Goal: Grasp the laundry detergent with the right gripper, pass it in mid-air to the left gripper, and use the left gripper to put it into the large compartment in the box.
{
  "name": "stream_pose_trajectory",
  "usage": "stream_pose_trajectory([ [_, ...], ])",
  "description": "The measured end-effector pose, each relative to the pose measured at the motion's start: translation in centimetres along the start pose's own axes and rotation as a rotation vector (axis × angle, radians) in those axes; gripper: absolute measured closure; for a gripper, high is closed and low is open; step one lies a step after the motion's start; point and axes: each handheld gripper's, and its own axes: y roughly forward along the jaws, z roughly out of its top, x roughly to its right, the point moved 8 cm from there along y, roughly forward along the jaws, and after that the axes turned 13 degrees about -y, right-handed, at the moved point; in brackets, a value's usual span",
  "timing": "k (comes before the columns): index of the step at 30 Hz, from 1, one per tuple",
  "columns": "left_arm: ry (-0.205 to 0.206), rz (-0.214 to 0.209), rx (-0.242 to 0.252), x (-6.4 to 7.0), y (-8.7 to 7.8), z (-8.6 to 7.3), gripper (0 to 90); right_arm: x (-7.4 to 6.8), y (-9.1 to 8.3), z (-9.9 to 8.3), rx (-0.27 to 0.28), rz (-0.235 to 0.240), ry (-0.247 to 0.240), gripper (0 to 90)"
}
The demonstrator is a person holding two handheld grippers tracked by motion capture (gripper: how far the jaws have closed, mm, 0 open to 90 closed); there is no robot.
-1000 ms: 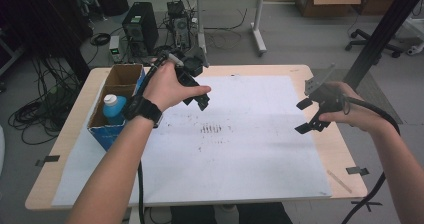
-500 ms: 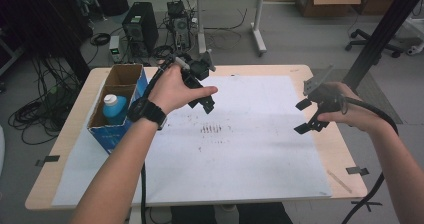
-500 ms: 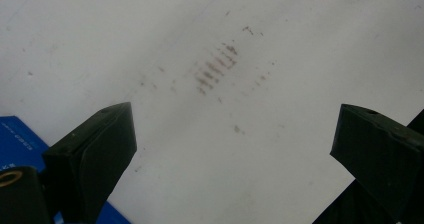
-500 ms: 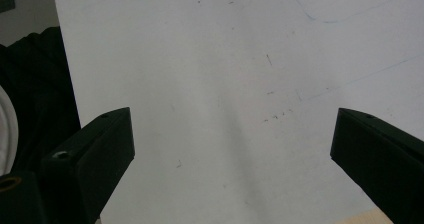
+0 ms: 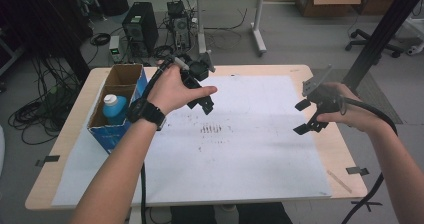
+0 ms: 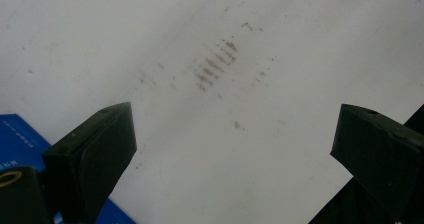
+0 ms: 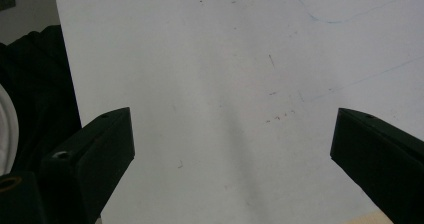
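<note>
The high view looks forward and down from above the person's side onto the wooden table (image 5: pixel 60 149), taking in the whole white sheet (image 5: pixel 250 149) at frame centre and the floor beyond along the top. The left gripper view looks steeply down, close over the same sheet, its jaws rising wide apart from the bottom corners and the cluster of brown marks (image 6: pixel 215 66) in the upper middle, the same marks (image 5: pixel 210 129) that sit mid-frame in the high view. The right gripper view also faces down at close range onto the sheet, with the sheet's edge running down its left side.
</note>
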Motion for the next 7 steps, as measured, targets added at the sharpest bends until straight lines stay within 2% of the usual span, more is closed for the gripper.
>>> stream_pose_trajectory([
  [7, 0.000, 0.000, -0.001, -0.11, -0.13, -0.11, 4.5, 0.01, -0.07, 0.34, 0.001, 0.002, -0.006, 3.9],
])
